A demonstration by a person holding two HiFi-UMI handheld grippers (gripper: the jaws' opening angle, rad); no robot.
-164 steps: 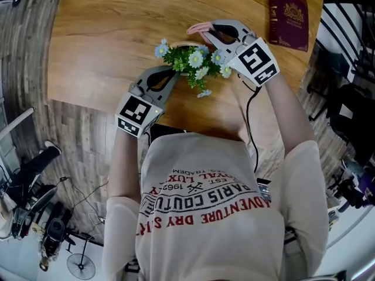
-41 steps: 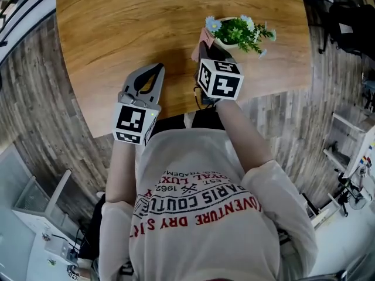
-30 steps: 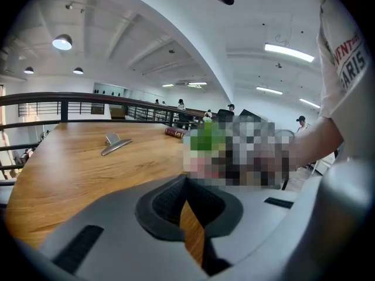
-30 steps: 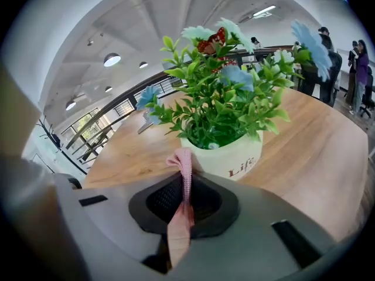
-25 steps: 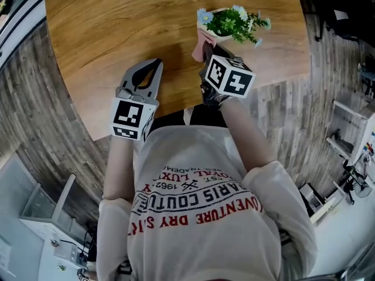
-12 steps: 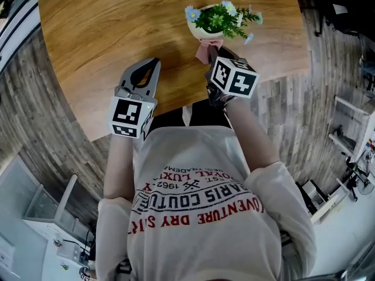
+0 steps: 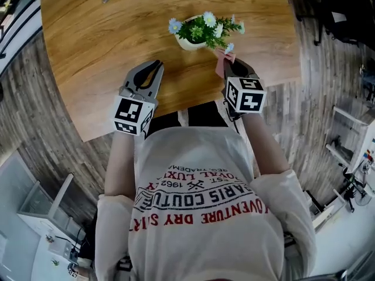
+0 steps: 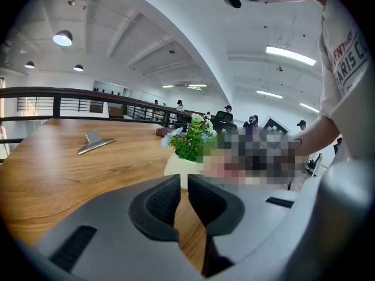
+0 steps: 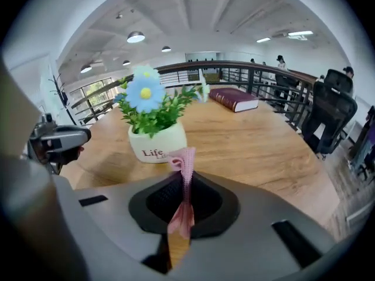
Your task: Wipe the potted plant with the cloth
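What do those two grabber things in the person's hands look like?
Both are grey claws with black ribbed pads inside. The left gripper and the right gripper each carry a white cube with black square markers. The person wears a short-sleeved beige T-shirt with red and black print.

A beige short-sleeved T-shirt (image 7: 199,174) with red and dark lettering is worn. The left gripper (image 7: 157,66) and right gripper (image 7: 229,63) are shelled in grey, with black ribbed pads (image 8: 157,206) on the fingers and black-and-white marker cubes (image 7: 133,115) behind them.

Upright potted plant (image 7: 198,33), pink cloth (image 7: 222,62) beside
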